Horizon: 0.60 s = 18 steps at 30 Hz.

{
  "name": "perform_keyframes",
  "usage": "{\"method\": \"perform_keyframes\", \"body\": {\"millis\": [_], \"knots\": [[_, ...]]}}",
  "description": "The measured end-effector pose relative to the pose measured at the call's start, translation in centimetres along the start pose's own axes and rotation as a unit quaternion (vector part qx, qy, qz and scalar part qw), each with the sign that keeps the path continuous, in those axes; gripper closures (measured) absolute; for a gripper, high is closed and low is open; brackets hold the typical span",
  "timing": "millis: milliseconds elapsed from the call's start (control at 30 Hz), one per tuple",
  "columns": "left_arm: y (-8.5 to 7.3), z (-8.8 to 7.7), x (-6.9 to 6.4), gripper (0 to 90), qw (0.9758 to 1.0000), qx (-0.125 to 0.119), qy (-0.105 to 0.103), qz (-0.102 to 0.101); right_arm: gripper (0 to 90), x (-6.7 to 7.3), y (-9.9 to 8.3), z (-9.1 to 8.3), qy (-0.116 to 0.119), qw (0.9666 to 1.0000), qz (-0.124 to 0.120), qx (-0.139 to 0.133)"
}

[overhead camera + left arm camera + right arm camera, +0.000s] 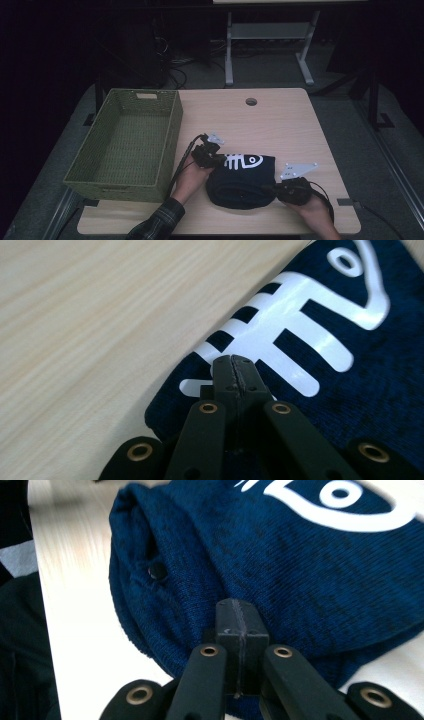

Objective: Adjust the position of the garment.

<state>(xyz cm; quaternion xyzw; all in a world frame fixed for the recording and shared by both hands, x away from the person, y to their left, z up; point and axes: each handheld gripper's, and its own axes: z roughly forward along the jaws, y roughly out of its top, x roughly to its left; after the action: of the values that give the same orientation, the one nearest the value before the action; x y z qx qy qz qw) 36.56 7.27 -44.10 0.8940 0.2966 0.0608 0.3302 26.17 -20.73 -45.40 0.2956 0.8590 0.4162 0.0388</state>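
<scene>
While the folded navy garment (243,180) with its white fish-bone print lies at the table's (280,120) near edge, both grippers sit at its sides. The left gripper (234,371) is clamped on the printed corner, and the right gripper (238,625) is pinched on the opposite edge. A green basket (125,140) stands just left.

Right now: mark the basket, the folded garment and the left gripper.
basket (169,131), high view, on its right wall.
folded garment (240,186), high view, on the plain dark cloth below the white print.
left gripper (234,365), left gripper view, at the closed jaw tips.
</scene>
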Motion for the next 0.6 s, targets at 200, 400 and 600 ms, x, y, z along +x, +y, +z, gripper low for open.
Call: {"method": "perform_keyframes", "body": {"millis": [200, 400, 600], "knots": [[0.2, 1.2, -0.1, 90.0, 0.9999, 0.011, 0.0, 0.009, 90.0, 1.4, -0.4, 1.5, 0.008, 0.9996, -0.014, 0.023], [0.5, 1.5, -0.4, 90.0, 0.9997, 0.017, 0.004, 0.018, 90.0, 2.5, -0.3, 2.0, 0.005, 0.9993, -0.026, 0.026], [0.7, -0.5, -0.7, 90.0, 0.9998, -0.007, -0.01, 0.013, 90.0, 1.9, 0.3, 0.7, 0.007, 0.9998, -0.013, -0.012]]}}
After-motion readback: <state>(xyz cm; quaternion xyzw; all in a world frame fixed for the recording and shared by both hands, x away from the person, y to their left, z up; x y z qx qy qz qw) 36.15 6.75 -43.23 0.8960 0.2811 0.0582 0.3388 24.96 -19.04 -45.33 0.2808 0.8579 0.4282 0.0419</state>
